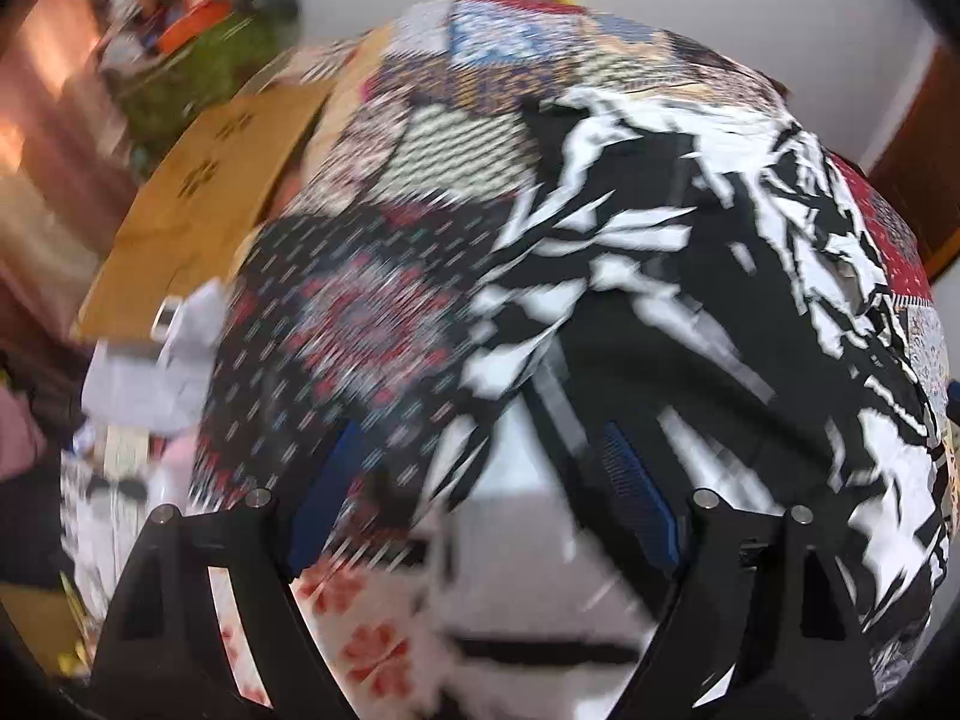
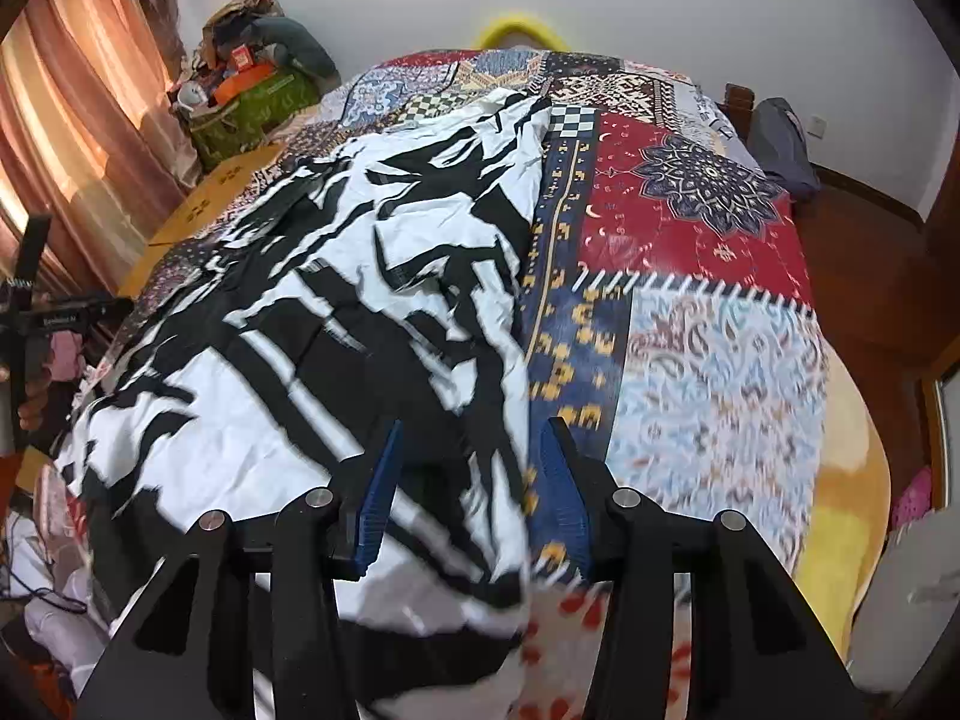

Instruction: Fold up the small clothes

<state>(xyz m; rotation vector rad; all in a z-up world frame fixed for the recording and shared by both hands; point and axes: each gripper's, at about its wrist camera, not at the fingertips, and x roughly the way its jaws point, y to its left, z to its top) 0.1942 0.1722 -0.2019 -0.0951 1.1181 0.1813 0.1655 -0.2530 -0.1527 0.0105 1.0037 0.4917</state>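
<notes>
A black-and-white patterned garment (image 2: pixel 336 300) lies spread on the patchwork bedspread (image 2: pixel 708 276), reaching the near edge of the bed. In the left wrist view the garment (image 1: pixel 660 276) fills the middle and right; that view is motion-blurred. My left gripper (image 1: pixel 486 480) is open, its blue-padded fingers (image 1: pixel 642 492) wide apart over the garment's near left part. My right gripper (image 2: pixel 474 480) is open, with the garment's right near edge lying between its blue pads (image 2: pixel 378 498). Neither gripper holds cloth.
A brown cardboard sheet (image 1: pixel 198 210) lies beside the bed on the left. A green bag (image 2: pixel 252 102) with clutter stands at the far left by the curtains (image 2: pixel 72 120). A yellow object (image 2: pixel 522 30) sits at the bed's head. Clothes are piled at the near left (image 2: pixel 48 618).
</notes>
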